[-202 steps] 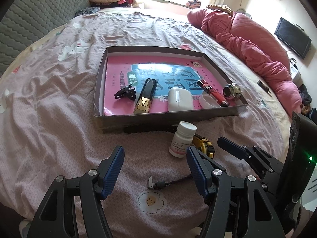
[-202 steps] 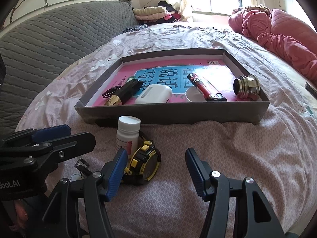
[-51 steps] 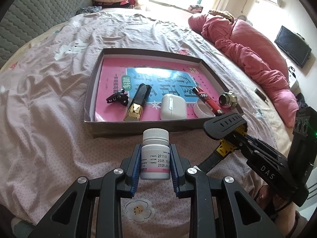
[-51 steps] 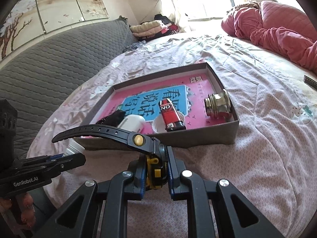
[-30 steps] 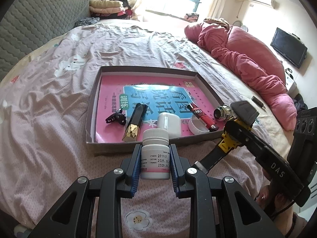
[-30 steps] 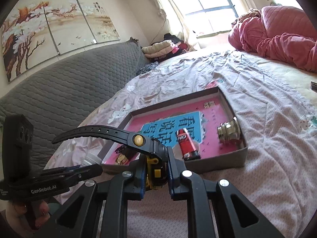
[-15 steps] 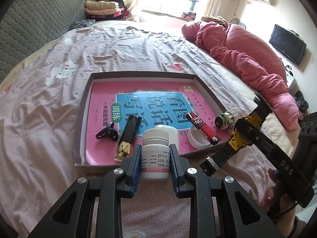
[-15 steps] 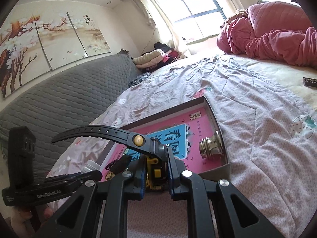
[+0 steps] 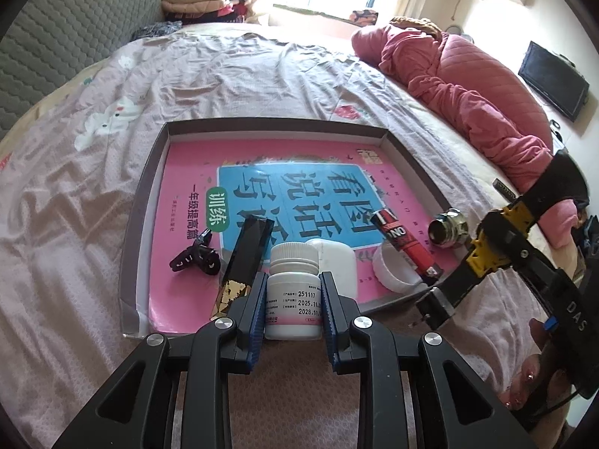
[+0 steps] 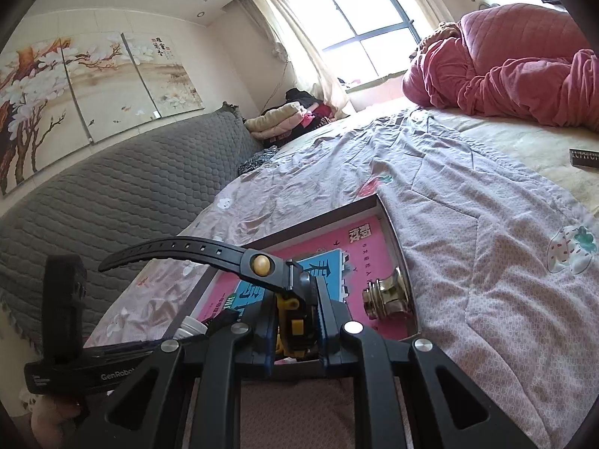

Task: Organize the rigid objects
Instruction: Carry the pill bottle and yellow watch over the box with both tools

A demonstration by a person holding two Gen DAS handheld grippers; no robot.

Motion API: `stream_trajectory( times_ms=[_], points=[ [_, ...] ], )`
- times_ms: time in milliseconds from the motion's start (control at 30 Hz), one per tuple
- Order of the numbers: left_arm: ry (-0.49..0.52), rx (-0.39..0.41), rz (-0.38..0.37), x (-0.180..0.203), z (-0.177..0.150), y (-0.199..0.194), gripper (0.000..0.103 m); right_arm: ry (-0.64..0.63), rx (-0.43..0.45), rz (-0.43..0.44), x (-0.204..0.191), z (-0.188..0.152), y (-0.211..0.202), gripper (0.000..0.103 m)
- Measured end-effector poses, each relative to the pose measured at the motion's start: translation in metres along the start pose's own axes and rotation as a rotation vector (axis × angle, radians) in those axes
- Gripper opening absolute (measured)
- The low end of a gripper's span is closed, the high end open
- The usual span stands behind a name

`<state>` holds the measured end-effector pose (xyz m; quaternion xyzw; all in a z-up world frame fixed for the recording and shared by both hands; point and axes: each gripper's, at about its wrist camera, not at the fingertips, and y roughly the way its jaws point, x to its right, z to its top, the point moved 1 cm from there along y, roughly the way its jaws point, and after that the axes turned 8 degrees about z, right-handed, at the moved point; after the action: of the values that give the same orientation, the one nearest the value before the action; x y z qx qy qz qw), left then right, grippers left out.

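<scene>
My left gripper (image 9: 293,301) is shut on a white pill bottle (image 9: 294,292), held upright over the near edge of the shallow grey tray (image 9: 262,126). The tray has a pink and blue book cover as its floor. In it lie a black clip (image 9: 196,258), a black and gold case (image 9: 245,265), a white earbud case (image 9: 335,262), a white lid (image 9: 393,271), a red lighter (image 9: 402,241) and a brass fitting (image 9: 447,228). My right gripper (image 10: 294,321) is shut on a yellow and black watch (image 10: 290,321) whose strap (image 10: 179,249) sticks out left.
The tray lies on a bed with a pink patterned sheet (image 9: 75,187). A heaped pink quilt (image 9: 468,86) lies at the far right. A grey padded headboard (image 10: 112,194) runs along the left, folded clothes (image 9: 194,0) behind it. A small dark box (image 10: 586,157) sits on the bed's right.
My left gripper has carried the bottle forward and slightly down, from before the tray to over its near edge. My right gripper with the watch has tilted up and drifted a little.
</scene>
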<state>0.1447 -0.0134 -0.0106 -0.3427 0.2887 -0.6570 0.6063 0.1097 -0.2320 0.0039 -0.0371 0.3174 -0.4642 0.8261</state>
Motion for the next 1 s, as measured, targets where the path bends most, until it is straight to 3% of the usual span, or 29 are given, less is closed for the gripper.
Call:
stream_trajectory(
  times_ms=[1000],
  points=[
    [-0.019,-0.038,0.052,-0.017,0.000,0.029,0.027,-0.026,0.004,-0.007,0.007,0.008,0.011,0.017]
  ],
)
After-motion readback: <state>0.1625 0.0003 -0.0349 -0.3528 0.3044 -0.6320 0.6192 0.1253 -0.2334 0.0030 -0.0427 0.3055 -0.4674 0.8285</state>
